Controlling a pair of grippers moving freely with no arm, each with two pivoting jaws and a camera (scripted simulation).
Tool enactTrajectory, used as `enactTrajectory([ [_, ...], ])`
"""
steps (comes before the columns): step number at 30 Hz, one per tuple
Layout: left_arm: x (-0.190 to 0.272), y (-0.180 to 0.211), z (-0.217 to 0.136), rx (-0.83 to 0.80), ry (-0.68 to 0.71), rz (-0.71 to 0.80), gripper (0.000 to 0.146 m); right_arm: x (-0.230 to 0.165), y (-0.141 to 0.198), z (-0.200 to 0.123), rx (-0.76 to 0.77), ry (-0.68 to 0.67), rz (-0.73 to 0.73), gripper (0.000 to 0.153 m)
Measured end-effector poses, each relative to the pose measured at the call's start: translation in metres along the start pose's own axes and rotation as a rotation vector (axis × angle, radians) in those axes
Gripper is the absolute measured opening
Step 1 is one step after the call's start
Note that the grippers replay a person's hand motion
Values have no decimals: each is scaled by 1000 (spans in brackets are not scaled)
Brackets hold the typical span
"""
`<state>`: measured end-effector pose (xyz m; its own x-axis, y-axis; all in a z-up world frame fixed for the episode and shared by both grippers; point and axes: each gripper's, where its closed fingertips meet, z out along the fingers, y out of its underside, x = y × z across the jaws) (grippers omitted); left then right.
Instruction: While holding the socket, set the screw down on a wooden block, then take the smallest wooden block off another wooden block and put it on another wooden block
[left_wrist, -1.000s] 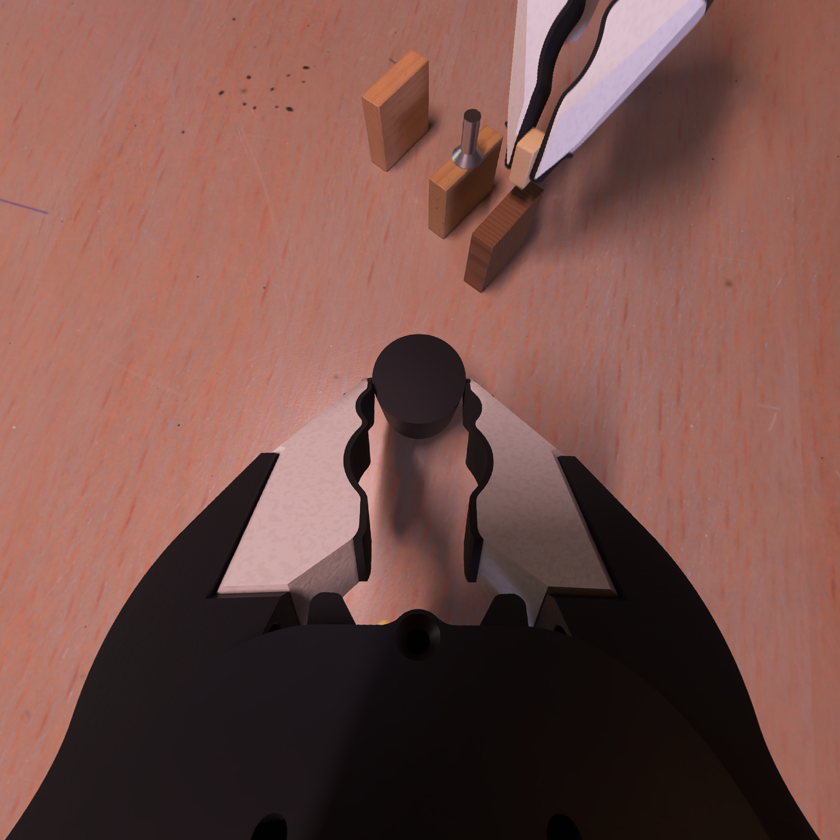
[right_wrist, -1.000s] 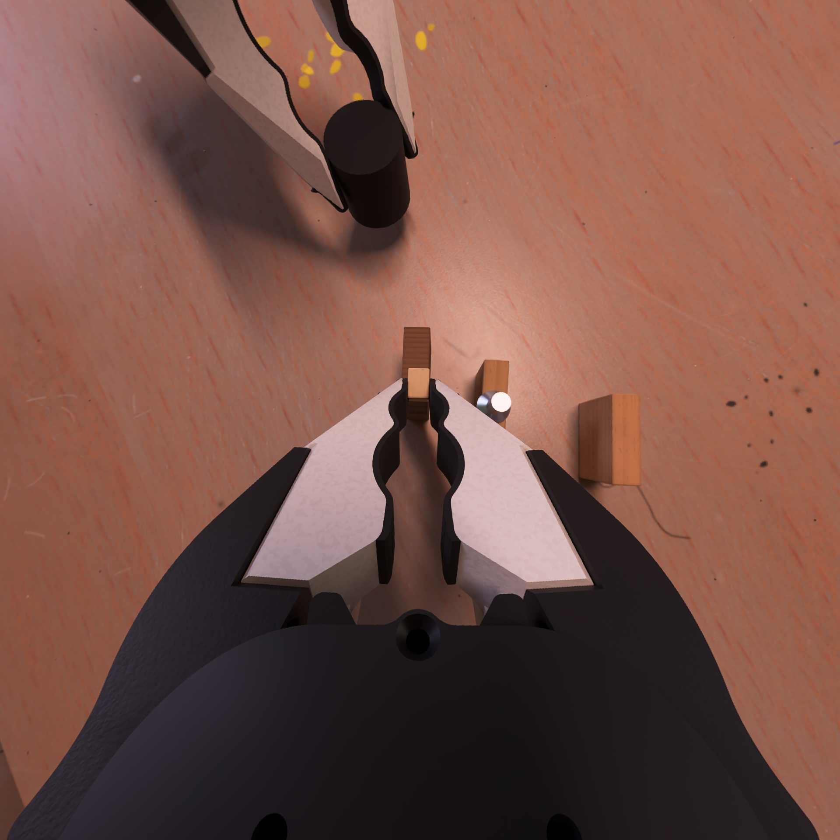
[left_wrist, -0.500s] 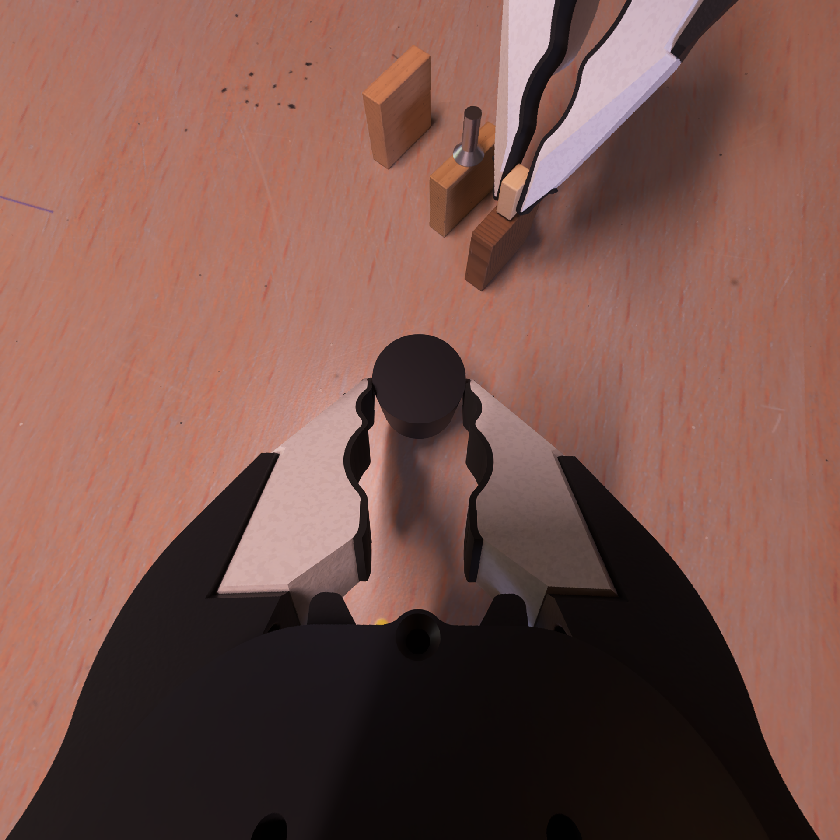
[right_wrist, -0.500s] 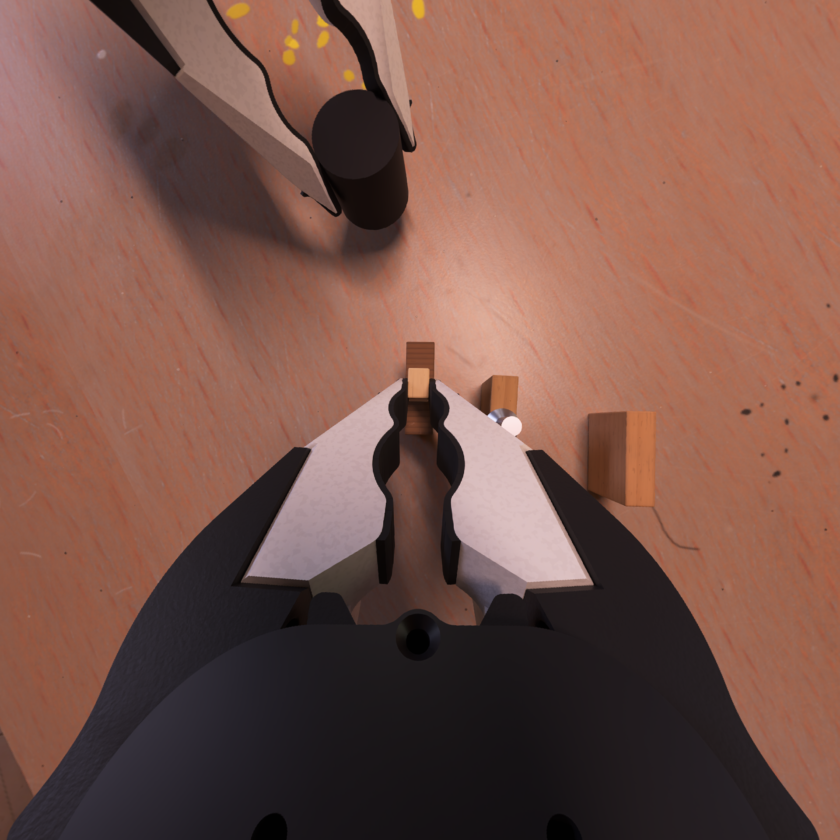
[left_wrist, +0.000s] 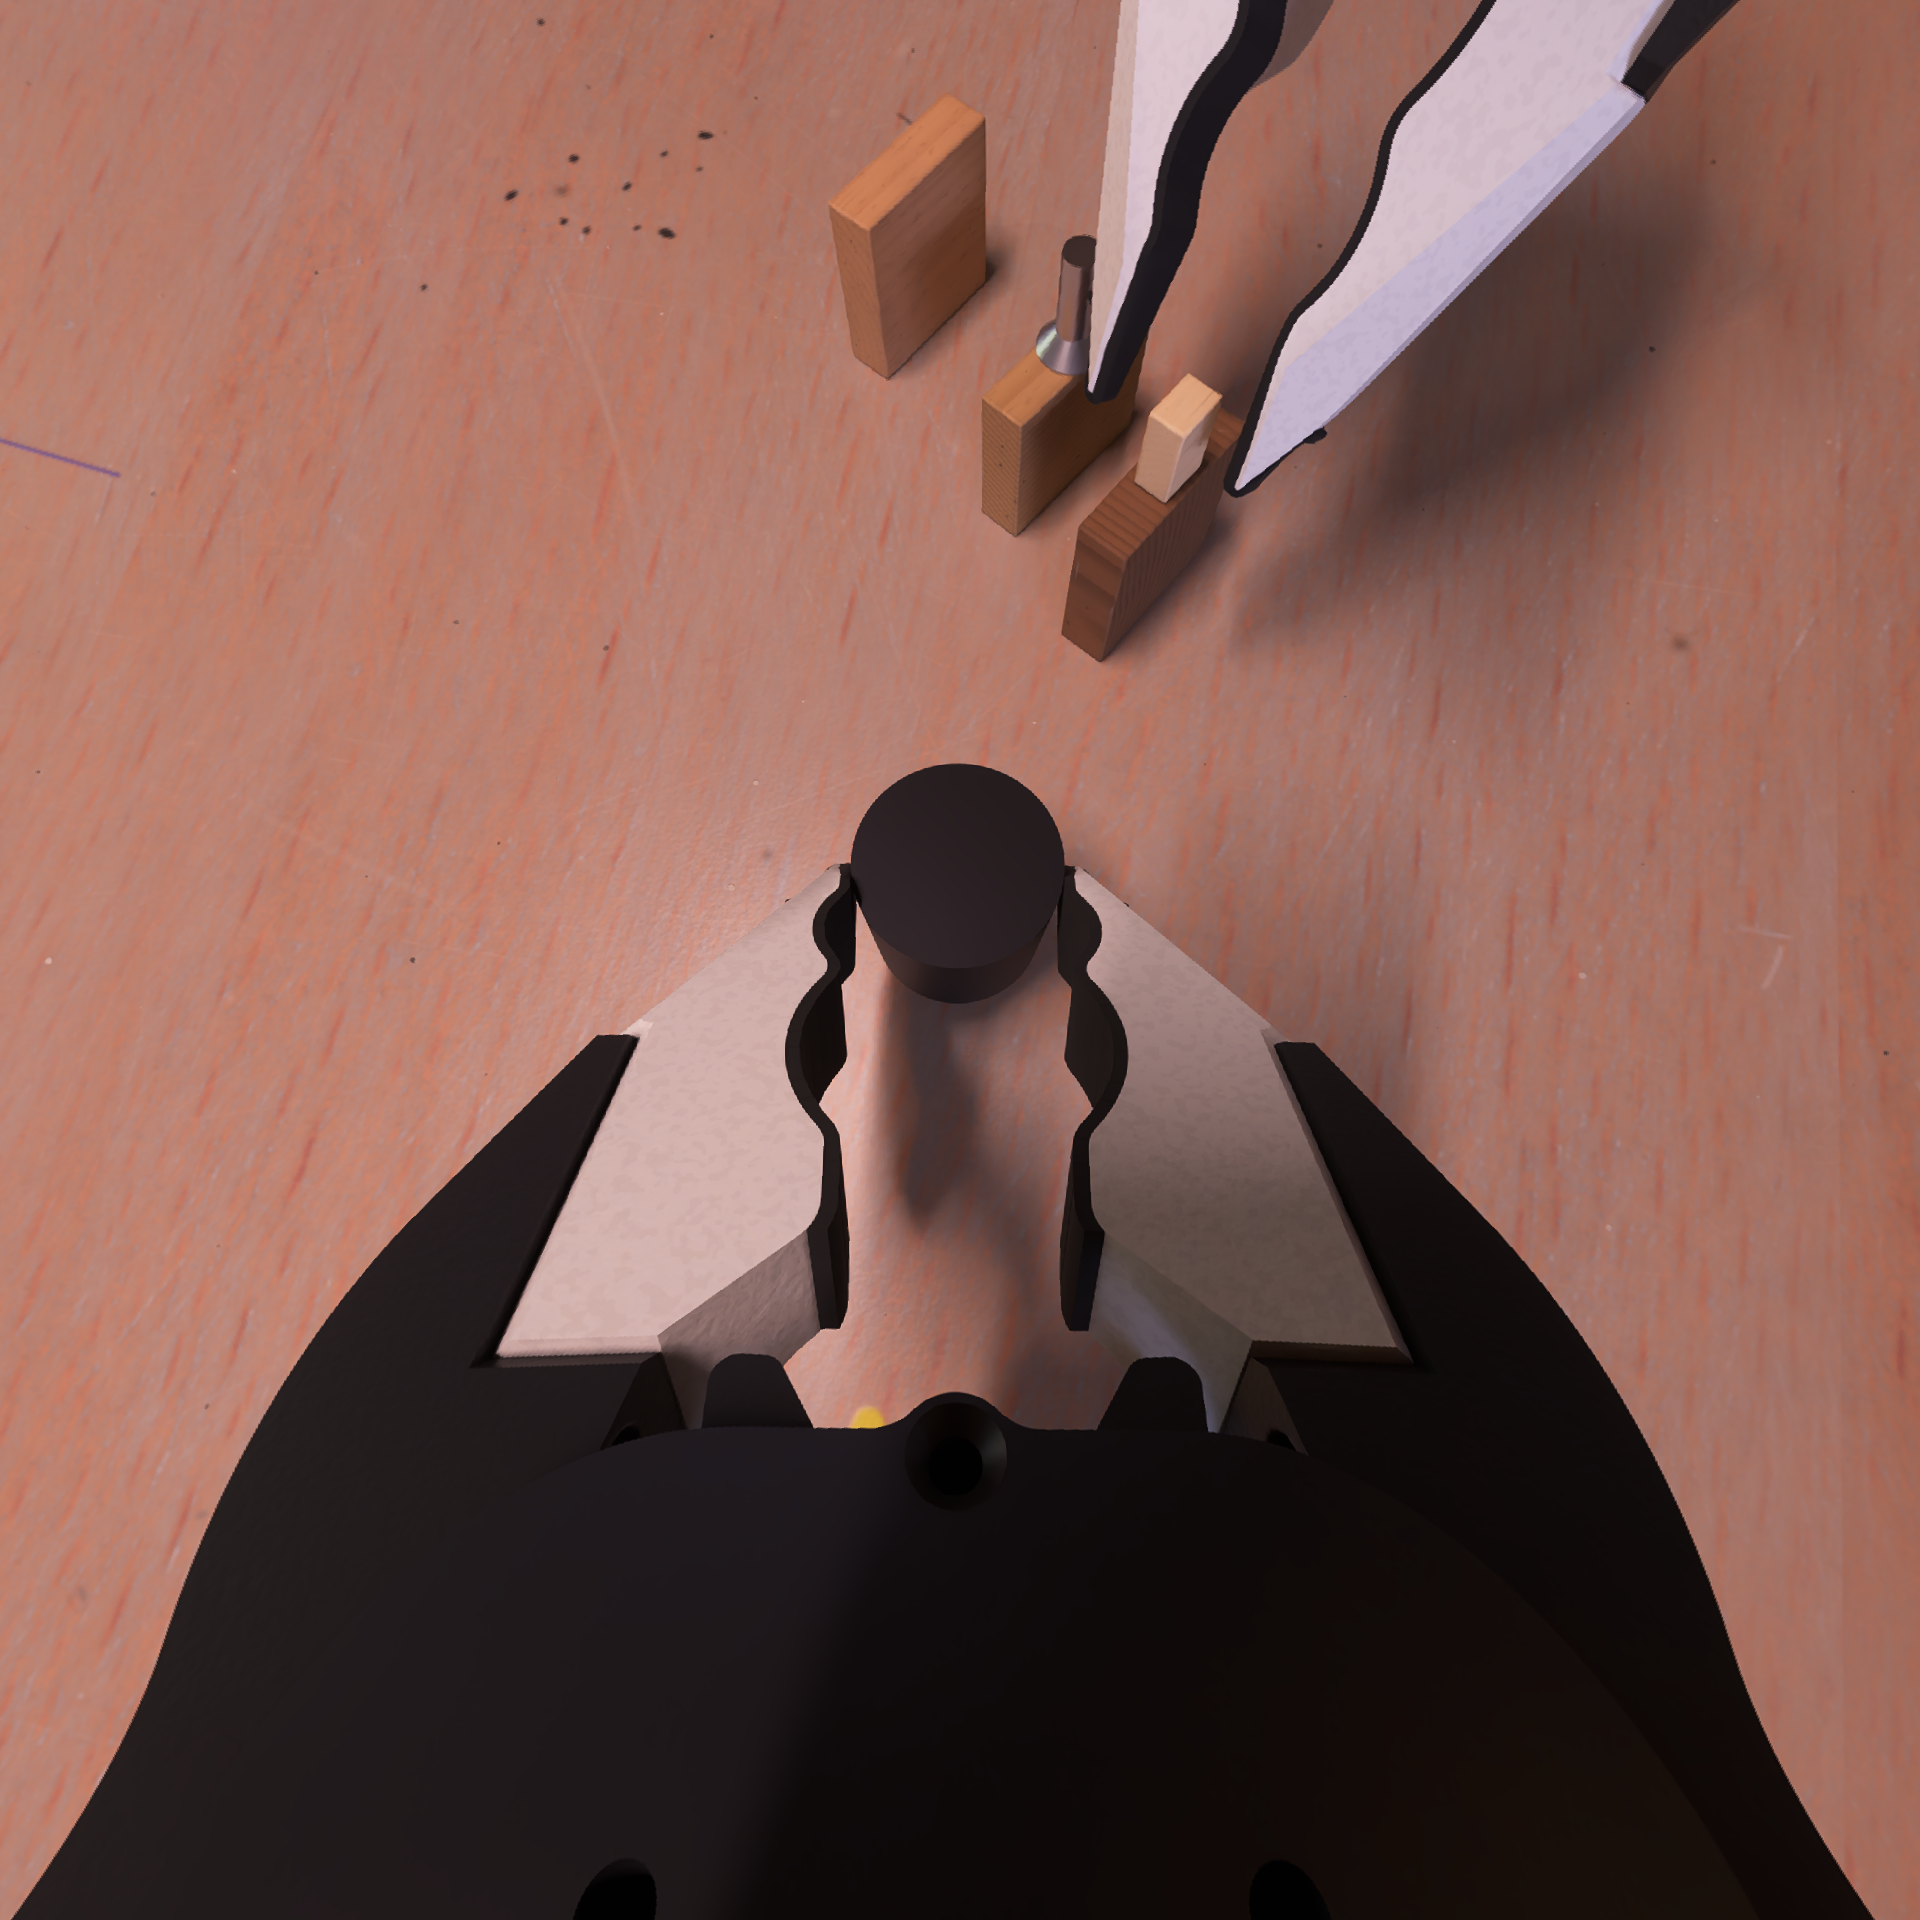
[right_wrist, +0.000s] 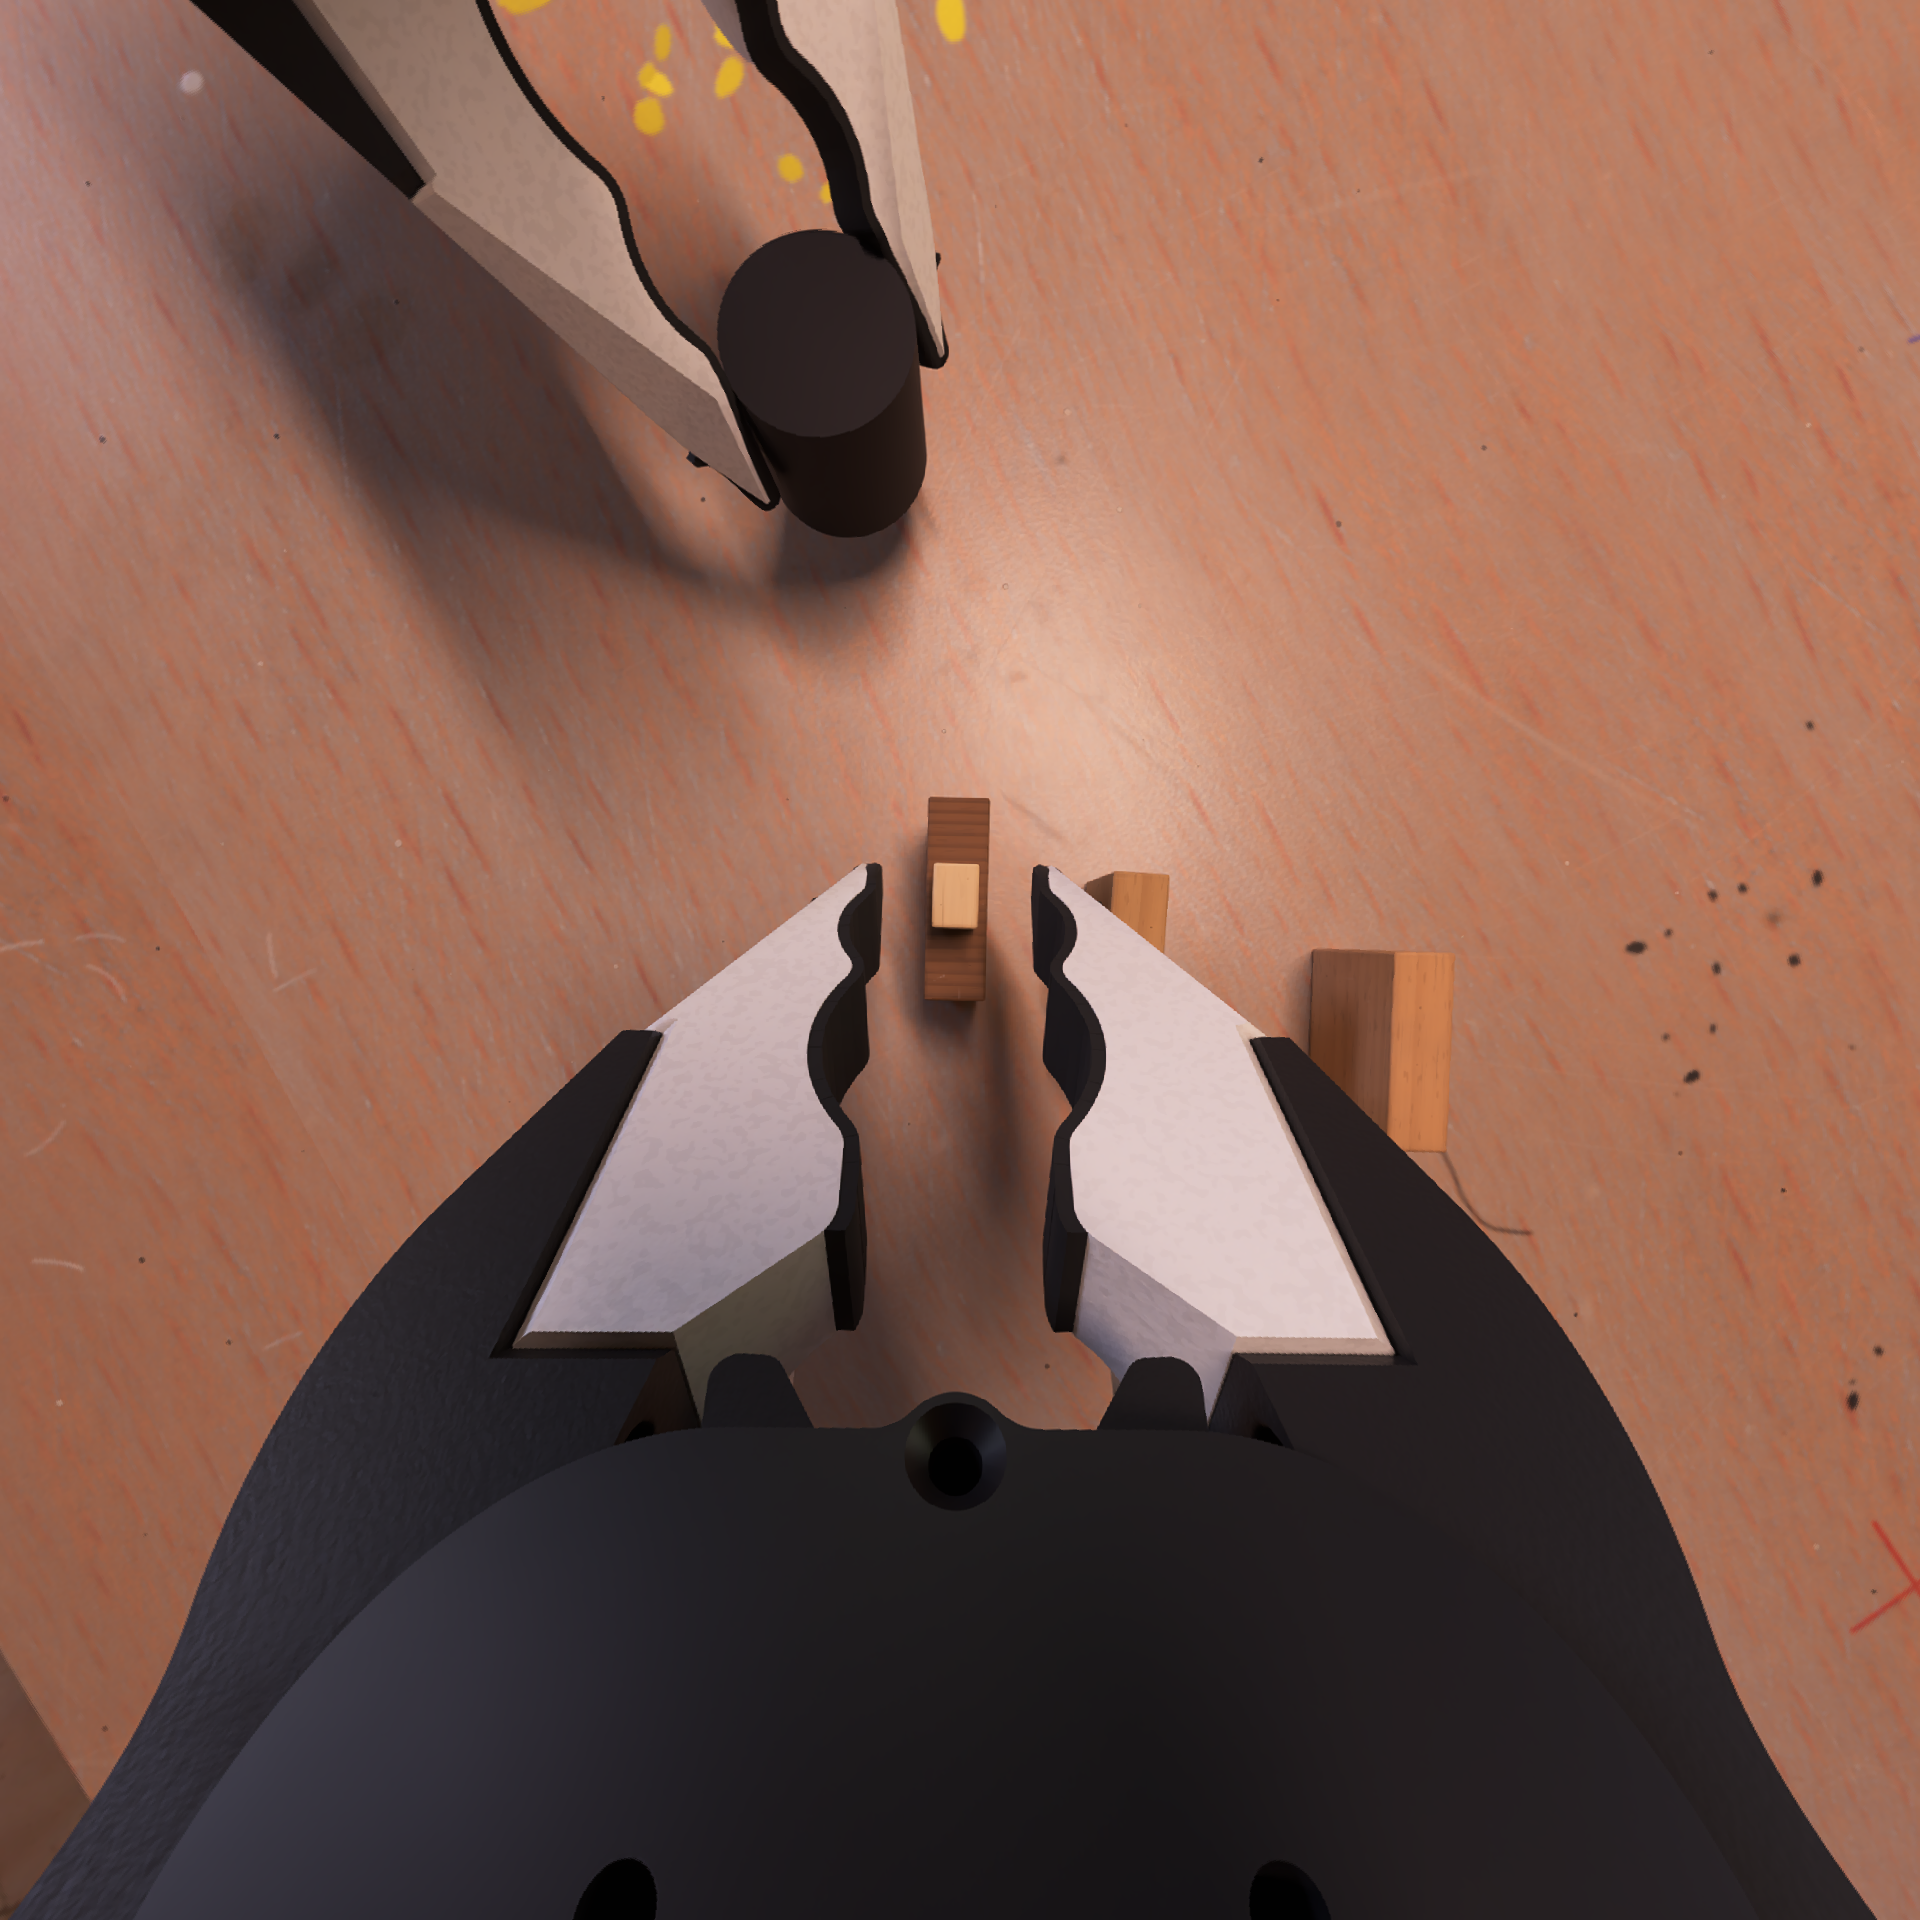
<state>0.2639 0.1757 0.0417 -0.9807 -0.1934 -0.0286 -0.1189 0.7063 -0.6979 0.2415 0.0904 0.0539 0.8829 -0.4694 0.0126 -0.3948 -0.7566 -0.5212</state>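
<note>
My left gripper (left_wrist: 958, 883) is shut on the black cylindrical socket (left_wrist: 958, 914) and holds it just above the table. It also shows with the socket (right_wrist: 821, 395) far off in the right wrist view. My right gripper (right_wrist: 954, 883) is open, its fingers apart on either side of the smallest pale block (right_wrist: 954, 896), which rests on the dark wooden block (right_wrist: 956, 971). In the left wrist view the pale block (left_wrist: 1174, 436) stands on the dark block (left_wrist: 1138, 561). The screw (left_wrist: 1070, 312) stands head down on the middle block (left_wrist: 1044, 457).
A taller light wooden block (left_wrist: 914, 234) stands left of the middle block, and shows at the right in the right wrist view (right_wrist: 1382, 1039). The middle block (right_wrist: 1138, 904) is partly hidden by my right finger there. Black specks (left_wrist: 623, 192) and yellow spots (right_wrist: 686, 83) mark the wooden table.
My right gripper lowered the smallest block onto the dark block, then opened and let it go. The left gripper with the socket stayed put.
</note>
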Motion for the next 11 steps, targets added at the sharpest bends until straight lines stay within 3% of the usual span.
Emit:
enactTrajectory([
  [11,0,0,0,2,6,-12,39,0,1,6,-103,-7,-33,20],
])
